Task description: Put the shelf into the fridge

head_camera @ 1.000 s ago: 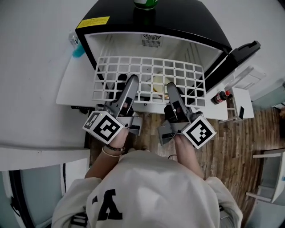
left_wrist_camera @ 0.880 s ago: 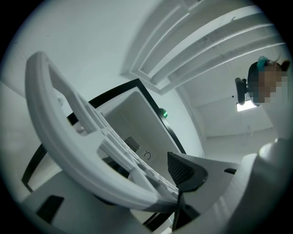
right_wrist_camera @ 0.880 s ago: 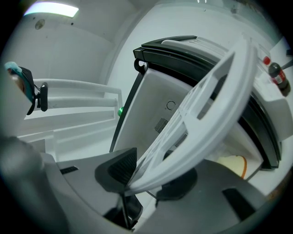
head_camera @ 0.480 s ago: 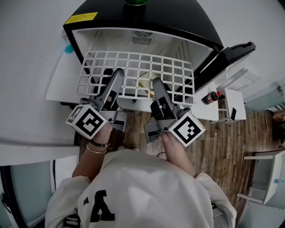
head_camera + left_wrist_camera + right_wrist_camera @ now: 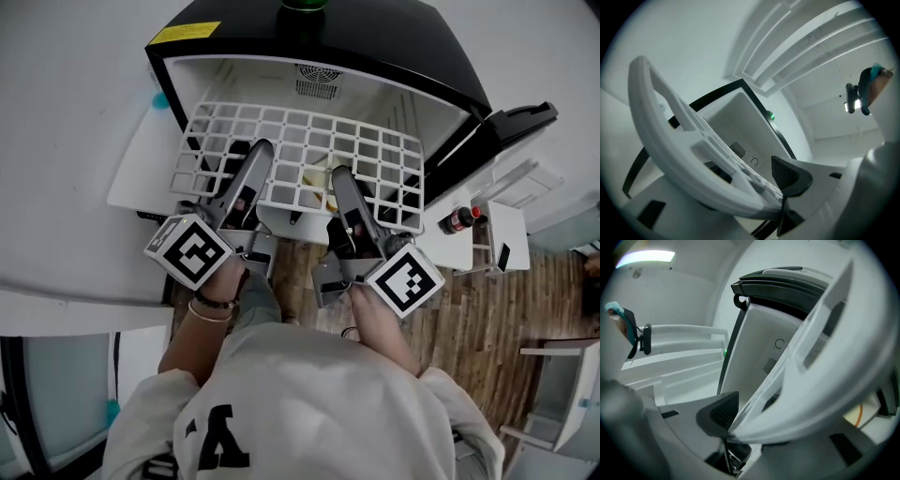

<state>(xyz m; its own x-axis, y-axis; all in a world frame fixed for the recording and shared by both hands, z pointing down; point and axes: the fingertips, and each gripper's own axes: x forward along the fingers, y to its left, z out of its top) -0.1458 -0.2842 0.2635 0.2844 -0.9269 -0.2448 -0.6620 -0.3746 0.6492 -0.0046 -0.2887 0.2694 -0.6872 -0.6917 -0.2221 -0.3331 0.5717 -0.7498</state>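
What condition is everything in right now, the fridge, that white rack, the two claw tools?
fridge: door open.
white shelf: far edge in the fridge opening, near edge held by both grippers.
left gripper: shut on shelf's edge.
right gripper: shelf's edge between jaws, which have just been opening.

The white grid shelf [image 5: 298, 159] sits tilted in the open black fridge's [image 5: 375, 37] mouth. The left claw [image 5: 257, 157] and right claw [image 5: 339, 183] both hold its near edge. The right one's jaws have just been opening, with the shelf between them.
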